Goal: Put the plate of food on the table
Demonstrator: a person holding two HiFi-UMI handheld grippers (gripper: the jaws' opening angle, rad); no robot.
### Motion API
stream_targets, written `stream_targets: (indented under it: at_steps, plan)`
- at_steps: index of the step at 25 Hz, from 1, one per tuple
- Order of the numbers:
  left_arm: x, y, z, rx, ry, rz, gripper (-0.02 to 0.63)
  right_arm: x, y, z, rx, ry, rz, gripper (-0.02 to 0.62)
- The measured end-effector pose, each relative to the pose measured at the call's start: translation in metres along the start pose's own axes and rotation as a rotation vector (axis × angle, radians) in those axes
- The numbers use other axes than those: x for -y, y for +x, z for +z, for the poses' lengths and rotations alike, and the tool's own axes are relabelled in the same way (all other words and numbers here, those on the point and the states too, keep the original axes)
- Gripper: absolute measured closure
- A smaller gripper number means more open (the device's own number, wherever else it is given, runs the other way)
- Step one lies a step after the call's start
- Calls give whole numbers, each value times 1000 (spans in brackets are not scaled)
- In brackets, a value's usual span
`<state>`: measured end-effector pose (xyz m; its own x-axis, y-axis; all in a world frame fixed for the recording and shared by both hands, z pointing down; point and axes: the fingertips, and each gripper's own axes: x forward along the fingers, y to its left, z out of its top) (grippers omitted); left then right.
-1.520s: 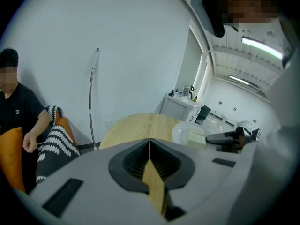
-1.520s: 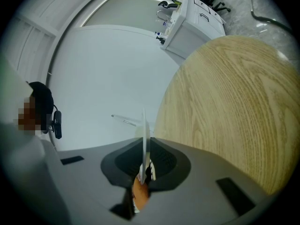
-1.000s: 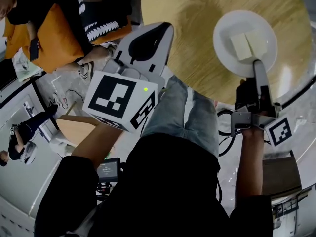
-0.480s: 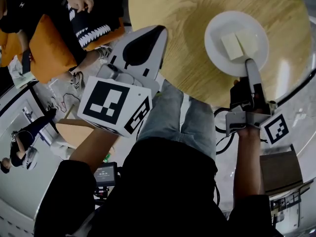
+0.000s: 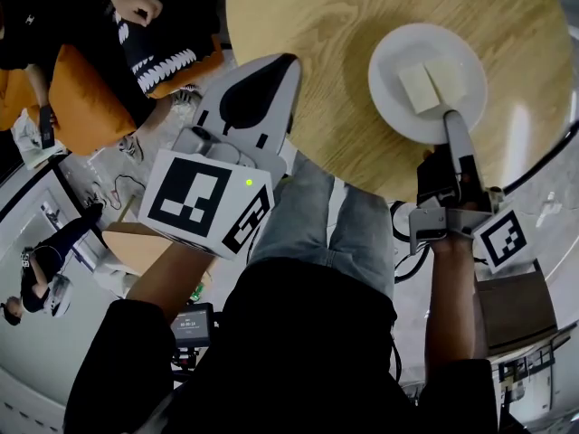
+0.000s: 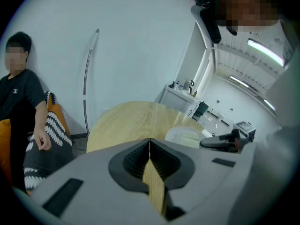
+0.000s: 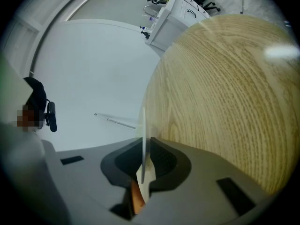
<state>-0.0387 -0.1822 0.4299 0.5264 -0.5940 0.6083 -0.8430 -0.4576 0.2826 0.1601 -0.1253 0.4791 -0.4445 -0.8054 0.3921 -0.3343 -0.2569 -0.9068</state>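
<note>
Compared with a second ago, the plate [image 5: 389, 66] sits further in over the round table [image 5: 308, 34], carried by the right gripper [image 5: 449, 120], whose jaws pinch its near rim; whether it touches the wood yet is unclear. The left gripper [image 5: 282, 66] hangs closed and empty beside the table edge. The plate is likely stiff, breakable and smooth (a rim grip lets it tilt), so the two pale food slabs [image 5: 432, 83] could slide

Head camera looks steeply down; both gripper views face the table [image 5: 317, 43]
</note>
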Motion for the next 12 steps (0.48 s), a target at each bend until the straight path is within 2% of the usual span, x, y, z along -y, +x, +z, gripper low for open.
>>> stream_targets:
  at_steps: [12]
  plan:
    - [-4, 7, -5, -14, -11, -11, 597, 10, 5, -1, 1, 15, -54, 560]
